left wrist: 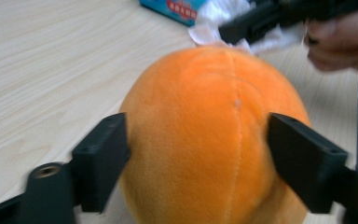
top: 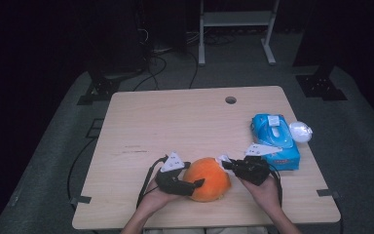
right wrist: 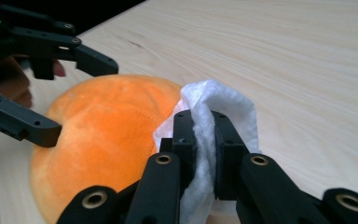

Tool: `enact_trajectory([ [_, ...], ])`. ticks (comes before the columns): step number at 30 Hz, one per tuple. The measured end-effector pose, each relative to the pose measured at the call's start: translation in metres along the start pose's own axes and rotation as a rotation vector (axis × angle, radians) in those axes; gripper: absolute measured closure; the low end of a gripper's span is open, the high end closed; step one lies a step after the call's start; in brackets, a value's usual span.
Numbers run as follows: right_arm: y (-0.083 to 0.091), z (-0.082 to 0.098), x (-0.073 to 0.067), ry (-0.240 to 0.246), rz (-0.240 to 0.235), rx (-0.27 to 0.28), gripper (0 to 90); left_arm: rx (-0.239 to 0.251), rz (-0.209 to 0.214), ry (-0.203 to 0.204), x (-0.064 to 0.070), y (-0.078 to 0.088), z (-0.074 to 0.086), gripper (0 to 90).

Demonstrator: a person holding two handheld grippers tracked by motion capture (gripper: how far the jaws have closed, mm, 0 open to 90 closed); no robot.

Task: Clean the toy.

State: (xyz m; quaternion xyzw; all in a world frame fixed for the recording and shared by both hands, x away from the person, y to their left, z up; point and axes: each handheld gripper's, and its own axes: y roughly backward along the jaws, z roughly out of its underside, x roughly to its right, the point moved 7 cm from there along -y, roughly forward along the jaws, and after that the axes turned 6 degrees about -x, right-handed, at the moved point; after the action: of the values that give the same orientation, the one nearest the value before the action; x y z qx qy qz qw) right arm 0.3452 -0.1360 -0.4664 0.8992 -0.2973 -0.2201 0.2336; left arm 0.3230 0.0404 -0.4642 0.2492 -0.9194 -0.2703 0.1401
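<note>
Left gripper (top: 196,185), held low at the near edge of the wooden table (top: 175,122), spread wide — one jaw on each flank of the orange plush ball (top: 207,179), both pressed against the fur or very nearly so. Ball sitting on the tabletop between those jaws, bulging forward past their tips toward the other gripper.

Right gripper (right wrist: 204,154) closed tight on a crumpled white tissue (right wrist: 216,105), the folds pinched between the two black pads and puffing out above them. Tissue touching the far side of the ball, opposite the left gripper, at the upper curve of the plush. Seen from the left gripper's camera as a dark bar lying just beyond the ball's top, white tissue bunched under it, with fingers of the right hand (left wrist: 340,42) wrapped behind.

Just beyond and outward of the right gripper — a blue pack of wipes (top: 275,140), and past that a small white round thing (top: 300,131), too blurred to name.
</note>
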Motion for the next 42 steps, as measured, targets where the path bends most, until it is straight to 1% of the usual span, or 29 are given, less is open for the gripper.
enact_trajectory([
  [1,0.0,-0.002,-0.004,0.014,-0.007,0.007,81.0,0.006,0.002,-0.007,0.002,0.0,-0.002,13.7],
  [2,0.0,-0.005,-0.009,0.032,-0.013,0.015,80.9,-0.004,0.001,-0.014,0.003,-0.001,-0.003,13.8],
  [4,0.0,-0.008,-0.015,0.042,-0.023,0.025,80.9,-0.02,-0.006,-0.034,0.003,-0.002,0.0,19.5],
  [5,0.0,-0.008,-0.014,0.05,-0.021,0.02,80.9,-0.029,-0.005,-0.032,0.001,-0.002,0.003,22.2],
  [9,-0.004,0.003,-0.002,-0.007,-0.032,-0.006,81.0,-0.035,-0.007,-0.004,-0.007,-0.001,0.008,25.2],
  [11,-0.005,0.006,0.0,-0.035,-0.043,-0.015,81.0,-0.037,-0.001,0.006,-0.01,-0.001,0.01,25.1],
  [12,-0.004,0.004,0.0,-0.043,-0.057,-0.005,81.0,-0.037,0.0,0.009,-0.01,-0.001,0.01,25.2],
  [14,0.001,-0.002,-0.005,-0.036,-0.077,0.021,81.0,-0.037,-0.001,0.01,-0.01,-0.002,0.011,25.2],
  [15,0.004,-0.006,-0.01,-0.029,-0.109,0.043,81.0,-0.036,-0.001,0.012,-0.009,-0.002,0.011,25.2],
  [16,0.005,-0.009,-0.013,-0.021,-0.124,0.054,81.0,-0.036,0.0,0.008,-0.009,-0.002,0.011,25.2],
  [18,0.003,-0.007,-0.015,0.01,-0.098,0.031,81.0,-0.041,0.002,-0.002,-0.007,-0.002,0.011,25.3],
  [20,-0.002,0.0,-0.007,-0.014,-0.09,0.011,81.0,-0.038,0.003,-0.003,-0.005,-0.004,0.01,25.3],
  [22,-0.005,0.003,0.002,-0.038,-0.066,-0.011,80.9,-0.041,0.004,-0.028,0.0,-0.005,0.009,25.5],
  [23,-0.004,0.002,0.003,-0.049,-0.072,-0.002,80.9,-0.044,0.001,-0.047,0.003,-0.005,0.008,25.6],
  [24,-0.002,0.0,0.002,-0.046,-0.074,0.009,80.9,-0.047,0.002,-0.066,0.006,-0.006,0.008,25.7],
  [26,0.001,-0.006,-0.007,-0.015,-0.093,0.037,80.8,-0.059,0.004,-0.112,0.013,-0.006,0.007,26.3],
  [28,0.001,-0.01,-0.014,0.028,-0.084,0.035,80.8,-0.061,0.006,-0.134,0.018,-0.007,0.006,25.9],
  [29,0.0,-0.009,-0.014,0.041,-0.078,0.021,80.9,-0.056,0.02,-0.127,0.019,-0.006,0.004,23.6],
  [30,-0.001,-0.007,-0.013,0.04,-0.081,0.014,80.9,-0.048,0.035,-0.108,0.018,-0.005,0.003,20.1],
  [31,-0.002,-0.004,-0.012,0.037,-0.084,0.007,80.9,-0.042,0.037,-0.088,0.014,-0.003,0.002,17.1],
  [32,-0.002,-0.003,-0.011,0.037,-0.083,0.0,80.9,-0.048,0.018,-0.055,0.009,-0.004,0.002,11.3],
  [33,-0.003,-0.001,-0.01,0.045,-0.079,-0.004,80.9,-0.064,0.02,-0.015,0.005,-0.005,0.003,6.3],
  [35,-0.003,-0.001,-0.011,0.048,-0.083,-0.004,80.8,-0.094,0.066,0.047,0.002,-0.011,0.01,5.1],
  [36,-0.003,-0.001,-0.011,0.046,-0.087,-0.002,80.8,-0.106,0.067,0.047,0.003,-0.013,0.012,7.5],
  [37,-0.003,-0.002,-0.012,0.043,-0.088,0.003,80.8,-0.096,0.05,0.02,0.005,-0.013,0.011,13.7],
  [39,-0.003,-0.005,-0.012,0.043,-0.084,0.012,80.7,-0.07,-0.016,-0.046,0.007,-0.009,0.005,26.1],
  [40,-0.001,-0.007,-0.013,0.037,-0.081,0.026,80.7,-0.04,-0.057,-0.079,0.007,-0.006,0.0,30.0],
  [41,0.001,-0.01,-0.015,0.039,-0.08,0.044,80.7,-0.023,-0.104,-0.124,0.008,-0.005,-0.003,31.6],
  [42,0.003,-0.014,-0.018,0.05,-0.088,0.062,80.7,-0.02,-0.139,-0.161,0.009,-0.005,-0.005,31.9],
])
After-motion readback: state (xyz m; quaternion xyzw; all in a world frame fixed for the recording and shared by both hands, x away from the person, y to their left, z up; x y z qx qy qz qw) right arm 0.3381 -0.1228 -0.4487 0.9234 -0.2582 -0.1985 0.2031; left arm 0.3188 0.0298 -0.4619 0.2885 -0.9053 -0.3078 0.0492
